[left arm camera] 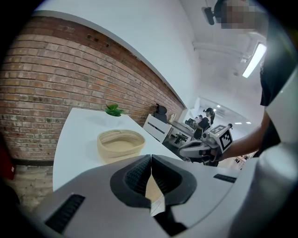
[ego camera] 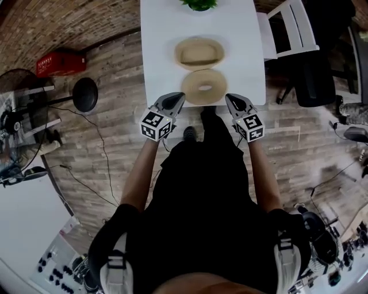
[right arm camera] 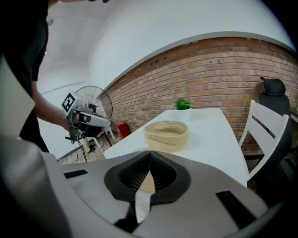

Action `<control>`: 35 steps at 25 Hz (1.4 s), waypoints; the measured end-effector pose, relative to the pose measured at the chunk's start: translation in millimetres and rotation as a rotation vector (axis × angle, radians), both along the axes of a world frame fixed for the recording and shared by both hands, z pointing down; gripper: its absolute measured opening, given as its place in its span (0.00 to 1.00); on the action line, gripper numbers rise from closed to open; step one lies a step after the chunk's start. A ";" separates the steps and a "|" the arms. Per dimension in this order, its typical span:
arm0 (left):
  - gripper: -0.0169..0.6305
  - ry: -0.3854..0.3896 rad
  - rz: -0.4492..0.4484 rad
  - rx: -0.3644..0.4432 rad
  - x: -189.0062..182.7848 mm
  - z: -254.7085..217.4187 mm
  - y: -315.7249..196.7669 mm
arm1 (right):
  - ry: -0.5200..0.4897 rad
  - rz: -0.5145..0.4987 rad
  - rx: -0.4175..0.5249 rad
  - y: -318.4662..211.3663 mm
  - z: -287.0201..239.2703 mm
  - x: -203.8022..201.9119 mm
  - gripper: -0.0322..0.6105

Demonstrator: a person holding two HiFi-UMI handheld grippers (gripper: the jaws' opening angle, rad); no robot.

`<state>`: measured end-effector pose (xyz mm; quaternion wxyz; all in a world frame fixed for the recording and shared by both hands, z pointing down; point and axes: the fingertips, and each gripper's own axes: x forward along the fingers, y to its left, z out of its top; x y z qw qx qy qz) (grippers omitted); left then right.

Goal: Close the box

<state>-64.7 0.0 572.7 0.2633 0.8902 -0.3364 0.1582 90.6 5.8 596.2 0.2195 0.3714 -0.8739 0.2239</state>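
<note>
Head view: two tongs, left gripper (ego camera: 179,97) and right gripper (ego camera: 229,97), both clenched empty. Between their tips lies one round tan woven lid (ego camera: 203,86). Beyond it sits one open oval tan woven box (ego camera: 199,53). Farthest, one green plant (ego camera: 199,4) is cut off.

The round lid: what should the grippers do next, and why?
Probably open both jaws. The round tan woven lid lies flat on the white table beside the open oval woven box, and the left gripper and right gripper flank it shut and empty.
</note>
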 end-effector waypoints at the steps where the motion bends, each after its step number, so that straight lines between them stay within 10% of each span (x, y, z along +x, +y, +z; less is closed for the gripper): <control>1: 0.06 -0.007 -0.009 -0.003 1.8 2.1 -3.7 | -0.004 -0.009 -0.008 -3.6 2.5 1.5 0.05; 10: 0.06 -0.054 -0.126 -0.001 -0.2 7.5 -22.6 | 0.008 -0.169 -0.073 -24.8 23.8 -1.6 0.05; 22: 0.06 -0.082 -0.130 0.005 -17.3 50.9 -37.8 | 0.069 -0.074 -0.050 -55.4 66.3 1.0 0.06; 35: 0.38 -0.139 -0.170 -0.188 -20.8 141.6 -29.8 | 0.114 -0.060 -0.135 -61.1 123.2 7.9 0.36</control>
